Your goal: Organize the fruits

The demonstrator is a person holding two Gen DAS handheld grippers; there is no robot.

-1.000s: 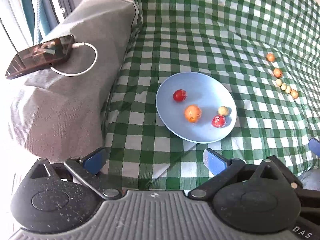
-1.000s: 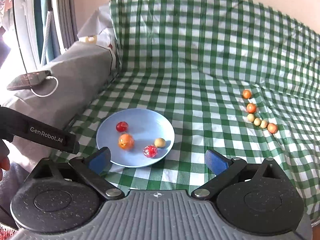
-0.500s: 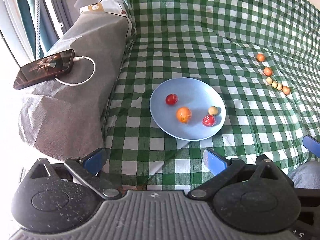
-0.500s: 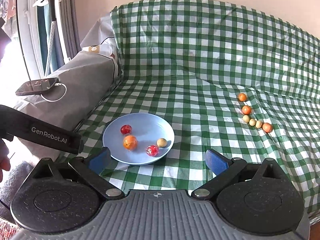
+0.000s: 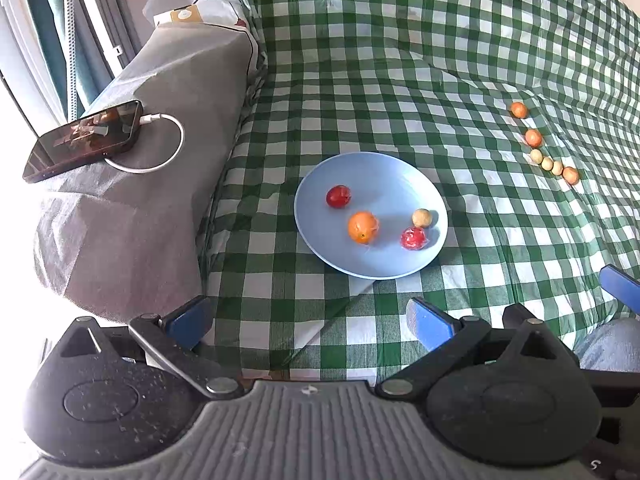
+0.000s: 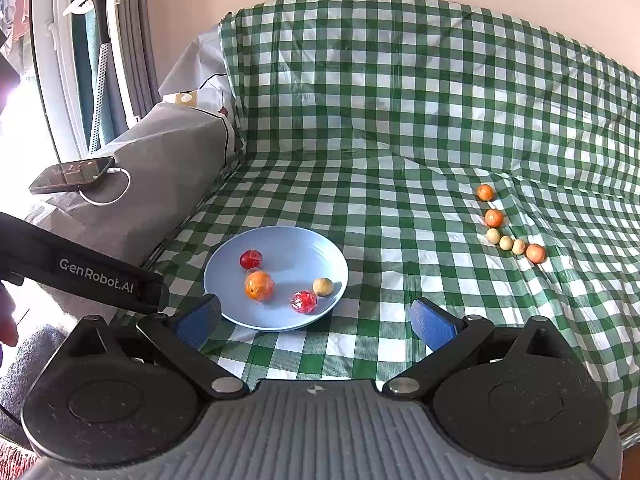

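A light blue plate point(image 5: 384, 176) point(image 6: 296, 240) lies on the green checked cloth. It holds a dark red fruit point(image 5: 338, 196) point(image 6: 251, 259), an orange point(image 5: 362, 227) point(image 6: 259, 285), a wrapped red fruit point(image 5: 413, 238) point(image 6: 304, 301) and a small tan fruit point(image 5: 421, 217) point(image 6: 322, 286). To the right, a row of several small orange and tan fruits point(image 5: 544, 152) point(image 6: 506, 232) rests on the cloth. My left gripper point(image 5: 308, 320) hangs open, near side of the plate, empty. My right gripper point(image 6: 316, 318) is open and empty too, just in front of the plate.
A grey covered armrest point(image 5: 132, 208) point(image 6: 160, 160) rises at the left, with a phone point(image 5: 84, 140) point(image 6: 72, 174) and its white cable on top. The left gripper's body point(image 6: 80, 272) crosses the right wrist view's left edge. The cloth-covered backrest point(image 6: 400, 80) stands behind.
Both grippers have pulled back and risen from the plate, so plate and fruit row look smaller and farther. Nothing on the cloth has moved.
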